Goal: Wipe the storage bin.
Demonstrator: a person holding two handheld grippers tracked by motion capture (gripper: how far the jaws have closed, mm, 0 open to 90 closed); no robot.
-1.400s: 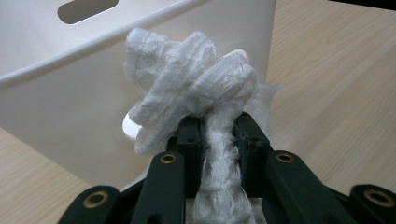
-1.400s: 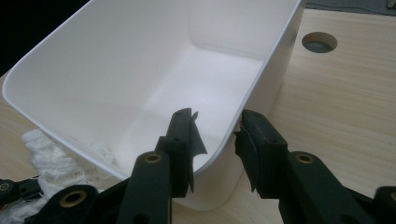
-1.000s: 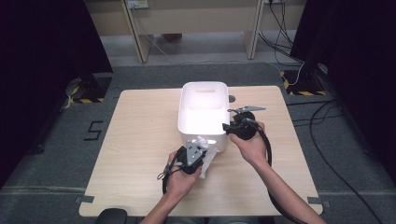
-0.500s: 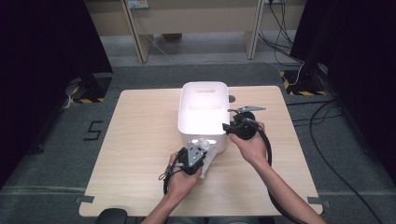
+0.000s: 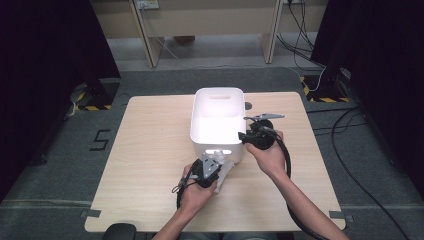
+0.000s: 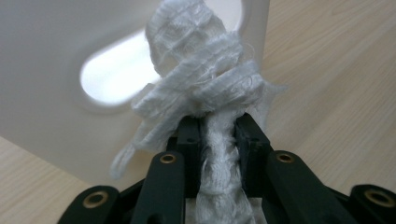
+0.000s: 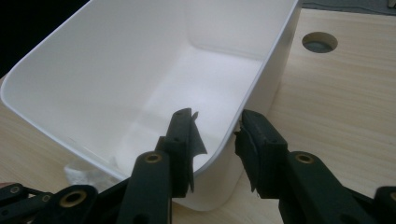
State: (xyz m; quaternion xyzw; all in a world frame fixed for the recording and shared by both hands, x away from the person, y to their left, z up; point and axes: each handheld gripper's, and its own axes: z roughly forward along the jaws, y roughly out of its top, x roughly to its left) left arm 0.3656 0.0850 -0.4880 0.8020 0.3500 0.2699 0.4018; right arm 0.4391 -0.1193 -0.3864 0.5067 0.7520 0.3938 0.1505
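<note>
A white plastic bin (image 5: 200, 107) stands mid-table, empty inside. My left gripper (image 5: 212, 162) sits at its near side, shut on a white gauzy cloth (image 5: 223, 169). In the left gripper view the bunched cloth (image 6: 201, 79) rises from the left gripper (image 6: 217, 126), right in front of the bin's handle slot (image 6: 116, 74). My right gripper (image 5: 245, 136) is at the bin's near right corner. In the right gripper view the right gripper (image 7: 215, 123) straddles the bin wall (image 7: 116, 70), one jaw inside and one outside, closed on it.
The bin rests on a light wooden table (image 5: 150, 150) with a round cable hole (image 7: 319, 42) just behind the bin's right side. Dark curtains flank the table, and cables lie on the grey floor (image 5: 350, 150) to the right.
</note>
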